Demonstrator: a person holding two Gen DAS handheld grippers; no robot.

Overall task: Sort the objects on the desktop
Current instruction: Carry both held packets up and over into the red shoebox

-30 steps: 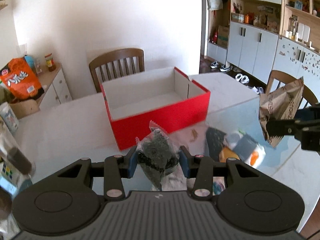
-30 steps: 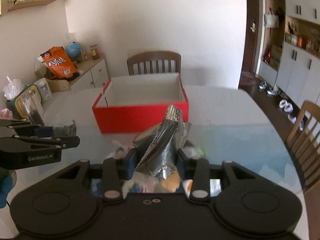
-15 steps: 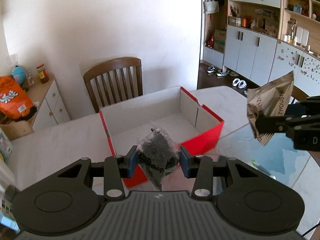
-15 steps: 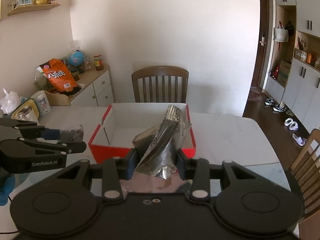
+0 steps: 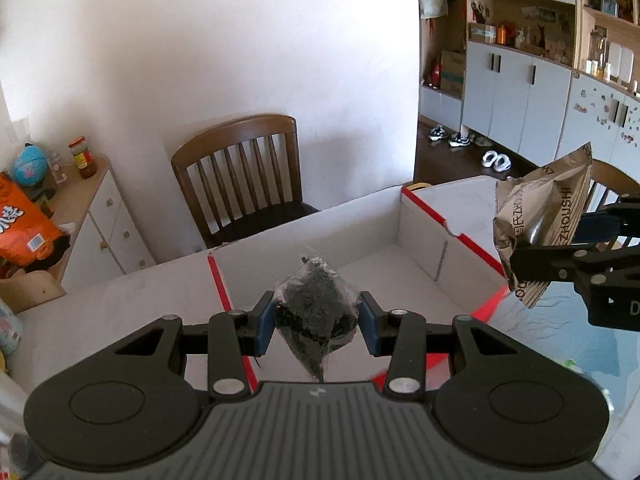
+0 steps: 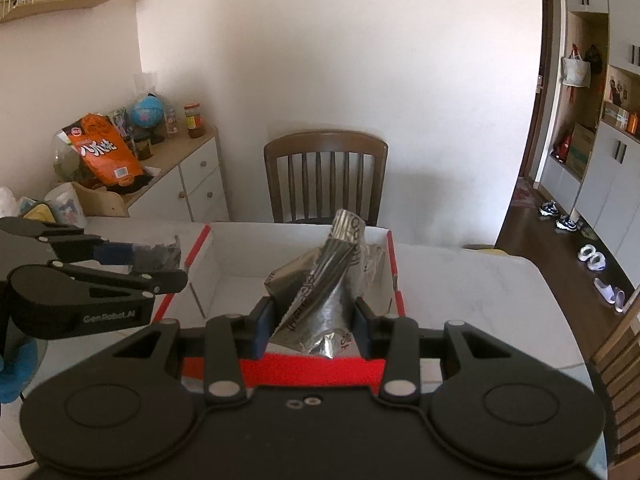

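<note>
Jaws clamped: left gripper point(image 5: 316, 316) on dark clear-wrapped packet point(image 5: 314, 312), right gripper point(image 6: 308, 316) on crumpled silver bag point(image 6: 320, 296).

A wooden chair point(image 6: 325, 176) stands against the white wall behind the desk point(image 6: 472, 280). To its left, a white cabinet point(image 6: 188, 188) carries an orange snack bag point(image 6: 102, 148), a small globe point(image 6: 146, 112) and a jar point(image 6: 193, 120). Pairs of shoes point(image 6: 560, 216) lie on the dark floor by the grey cupboards point(image 5: 516, 92).

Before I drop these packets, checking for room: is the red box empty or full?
Empty as far as shown: red box has bare white floor; near corner hidden by left tool.
</note>
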